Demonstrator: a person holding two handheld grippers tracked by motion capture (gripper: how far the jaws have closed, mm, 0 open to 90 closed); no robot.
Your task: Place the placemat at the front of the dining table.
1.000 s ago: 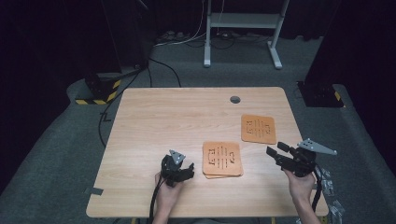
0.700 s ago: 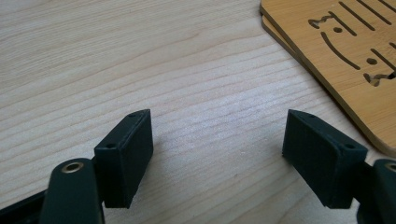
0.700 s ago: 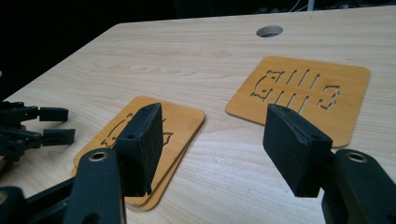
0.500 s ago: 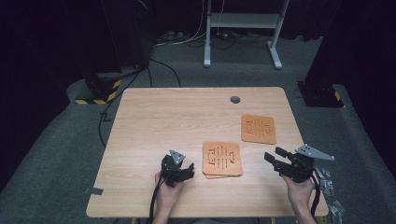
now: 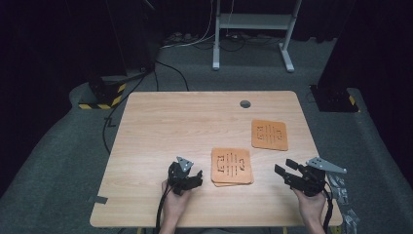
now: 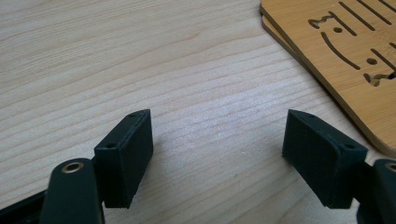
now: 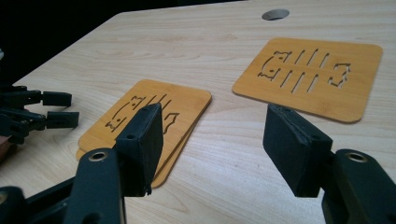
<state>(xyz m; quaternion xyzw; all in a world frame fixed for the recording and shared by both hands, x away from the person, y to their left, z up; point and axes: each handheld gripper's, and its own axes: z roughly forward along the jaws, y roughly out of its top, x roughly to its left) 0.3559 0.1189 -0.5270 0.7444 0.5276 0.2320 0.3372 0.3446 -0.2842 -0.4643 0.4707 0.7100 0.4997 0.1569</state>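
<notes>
Stack [image 5: 232,167] of 2 mats lies between both grippers; left gripper [image 5: 194,178] nearer, right gripper [image 5: 284,169] farther. Both sets of jaws apart, empty.

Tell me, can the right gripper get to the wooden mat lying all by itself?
Probably yes. The right hand-held gripper is open and holds nothing, and bare table lies between it and the single mat. The stacked mats sit off to the side.

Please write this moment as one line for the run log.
left hand-held gripper: open, empty | right hand-held gripper: open, empty | coaster stack: between them on table | single coaster: apart
</notes>
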